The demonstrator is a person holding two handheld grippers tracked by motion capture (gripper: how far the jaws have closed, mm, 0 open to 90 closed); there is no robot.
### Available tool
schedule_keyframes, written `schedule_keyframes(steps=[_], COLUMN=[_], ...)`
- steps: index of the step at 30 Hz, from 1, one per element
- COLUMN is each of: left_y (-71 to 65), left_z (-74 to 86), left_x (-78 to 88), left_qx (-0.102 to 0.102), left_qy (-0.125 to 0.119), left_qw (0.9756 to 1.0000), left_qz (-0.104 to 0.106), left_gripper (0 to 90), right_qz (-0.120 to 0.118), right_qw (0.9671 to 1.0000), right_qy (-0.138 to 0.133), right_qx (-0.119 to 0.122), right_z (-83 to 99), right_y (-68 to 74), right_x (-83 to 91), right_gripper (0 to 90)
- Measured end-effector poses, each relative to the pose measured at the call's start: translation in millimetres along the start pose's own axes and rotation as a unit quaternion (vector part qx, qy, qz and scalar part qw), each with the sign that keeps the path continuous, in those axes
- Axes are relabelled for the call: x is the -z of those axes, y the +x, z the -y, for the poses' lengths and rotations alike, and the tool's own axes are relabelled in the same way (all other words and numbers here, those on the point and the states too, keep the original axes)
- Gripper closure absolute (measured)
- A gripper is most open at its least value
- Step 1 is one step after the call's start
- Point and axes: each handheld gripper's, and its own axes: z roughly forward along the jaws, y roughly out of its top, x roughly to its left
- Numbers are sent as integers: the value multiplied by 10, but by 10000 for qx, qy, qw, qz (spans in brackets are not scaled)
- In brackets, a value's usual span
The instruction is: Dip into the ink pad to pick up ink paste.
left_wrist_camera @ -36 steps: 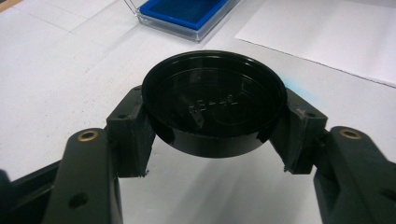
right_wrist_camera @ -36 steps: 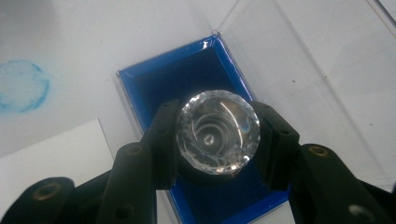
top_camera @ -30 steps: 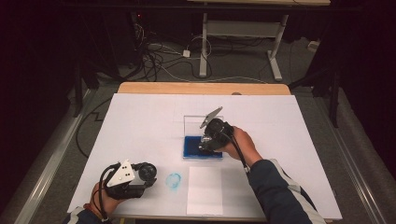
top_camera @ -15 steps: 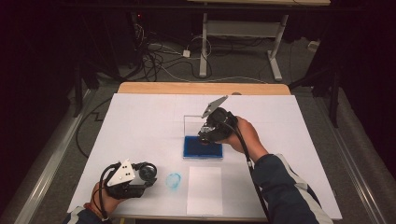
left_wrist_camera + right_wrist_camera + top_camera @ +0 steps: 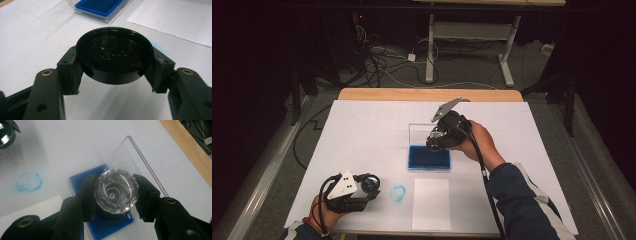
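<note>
Raised right gripper (image 5: 115, 192) clenched on faceted stamp (image 5: 116, 190) above blue ink pad (image 5: 428, 156), left gripper (image 5: 113, 66) grasping black cap (image 5: 114, 55)

A white tabletop (image 5: 362, 135) has a wooden edge (image 5: 427, 94) along its far side. A sheet of paper (image 5: 431, 203) lies flat near the front edge. Just left of it, a faint round blue stain (image 5: 398, 194) marks the surface. Behind the tabletop, on the dark floor, cables (image 5: 384, 60) lie tangled beside a grey stand (image 5: 469, 35).
</note>
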Motion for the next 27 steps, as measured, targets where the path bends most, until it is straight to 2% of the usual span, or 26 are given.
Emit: schedule_keyframes(steps=[7,22,25,27], left_y=[3,7,11,8], left_z=[3,8,12,11], left_x=[-6,-9,-15,-16], left_qx=[10,4,7,-7], left_qy=[22,45,61,73], left_qw=[10000,10000,10000,10000], left_qz=[5,26,31,39], left_gripper=[366,366,365,365], right_qz=[-18,-252,-291,-323], right_qw=[10000,9983,9981,9982], right_qy=[70,498,521,426], right_qx=[-30,-155,-115,-265], right_z=[25,265,307,328], right_y=[6,20,17,7], right_x=[-56,-543,-614,-618], right_gripper=[566,566,566,566])
